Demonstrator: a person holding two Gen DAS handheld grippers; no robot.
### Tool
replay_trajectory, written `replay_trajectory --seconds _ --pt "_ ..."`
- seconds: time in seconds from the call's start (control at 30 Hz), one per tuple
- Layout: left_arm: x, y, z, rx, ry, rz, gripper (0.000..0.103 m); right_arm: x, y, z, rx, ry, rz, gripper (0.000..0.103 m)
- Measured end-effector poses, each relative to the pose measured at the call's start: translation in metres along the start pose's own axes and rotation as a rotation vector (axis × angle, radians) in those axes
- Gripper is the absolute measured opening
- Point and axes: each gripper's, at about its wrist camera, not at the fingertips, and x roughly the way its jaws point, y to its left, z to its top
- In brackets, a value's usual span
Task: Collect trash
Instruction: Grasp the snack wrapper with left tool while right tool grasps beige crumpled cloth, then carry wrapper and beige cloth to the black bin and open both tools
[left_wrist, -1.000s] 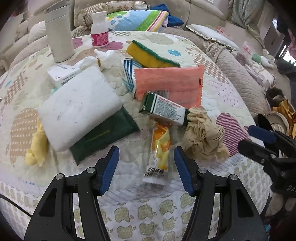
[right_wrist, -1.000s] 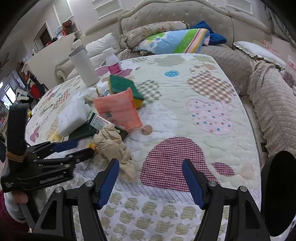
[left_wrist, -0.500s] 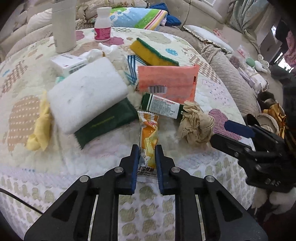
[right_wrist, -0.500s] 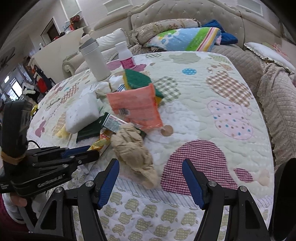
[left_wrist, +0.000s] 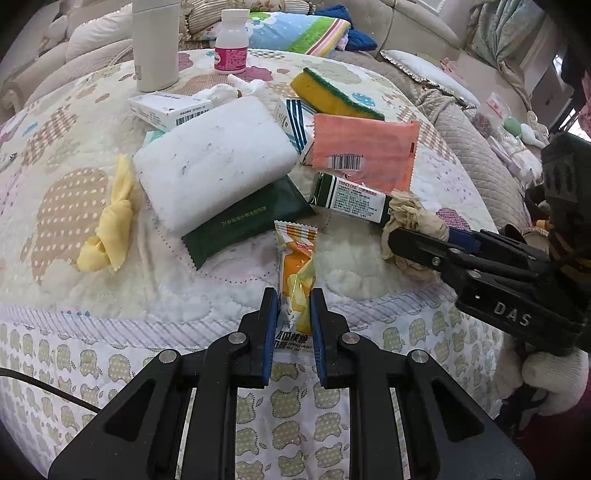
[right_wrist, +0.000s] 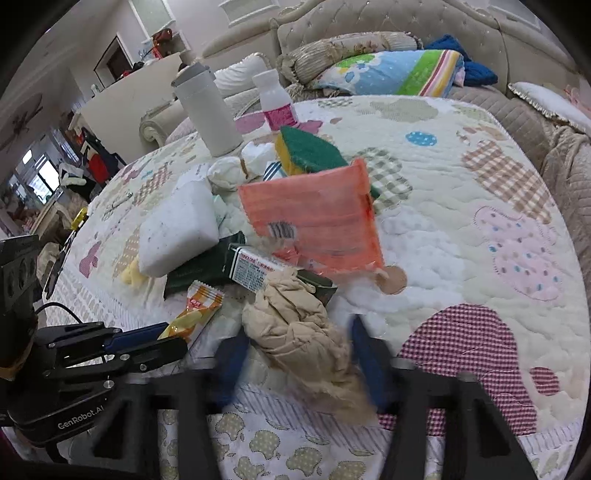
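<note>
Two grips: one trash item is taken by each hand-held gripper at the near edge of the quilted counter (left_wrist: 110, 280).
Left hand-held gripper (left_wrist: 292, 325): clamped on the lower end of the orange wrapper (left_wrist: 297, 273), which runs from the pads toward 12 o'clock.
Right hand-held gripper (right_wrist: 301, 363): its jaws have just been closing around the paper wad (right_wrist: 299, 332); motion blur hides whether the pads press yet, so no firm hold can be told.
Wad position: at 3 o'clock of the wrapper in the left view, touching the end of the green box (left_wrist: 351, 201).
Pile behind: white sponge (left_wrist: 218, 162) lying on a dark green pouch (left_wrist: 247, 221), orange packet (left_wrist: 364, 147) at 1 o'clock, yellow twist (left_wrist: 109, 232) at 9 o'clock.
Step in hand: the close on the wad is to be finished before anything is raised.
Done well: the wad is best pinched across its thick middle, as loose crumpled paper may slip or tear at a thin edge.
Care: the green box may be dragged with the wad, so a straight upward pull is advised.
Wrapper lift: the limp upper end should be kept clear of the pouch.
</note>
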Motion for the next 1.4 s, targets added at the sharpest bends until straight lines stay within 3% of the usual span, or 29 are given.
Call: replay_trajectory --seconds 0.27,0.57,0.63,1.0,1.4 --pt "0.005 -0.010 0.005 0.046 0.001 0.010 0.025 -0.029 -0.003 -0.006 -0.008 -0.038 0.017 0.037" --pt "0.011 -0.010 0.007 0.022 -0.017 0.045 0.024 -0.040 -0.010 -0.010 0.005 -0.050 0.015 0.037" --pt "0.011 -0.010 0.006 0.017 -0.021 0.053 0.018 -0.041 -0.010 -0.010 0.005 -0.053 0.019 0.037" --pt "-0.017 -0.016 -0.001 -0.003 -0.051 -0.001 0.016 -0.055 -0.013 -0.012 0.001 -0.065 0.006 0.037" --pt "-0.035 -0.057 0.003 0.057 -0.084 -0.020 0.016 -0.079 -0.040 -0.023 0.047 -0.096 -0.028 0.037"
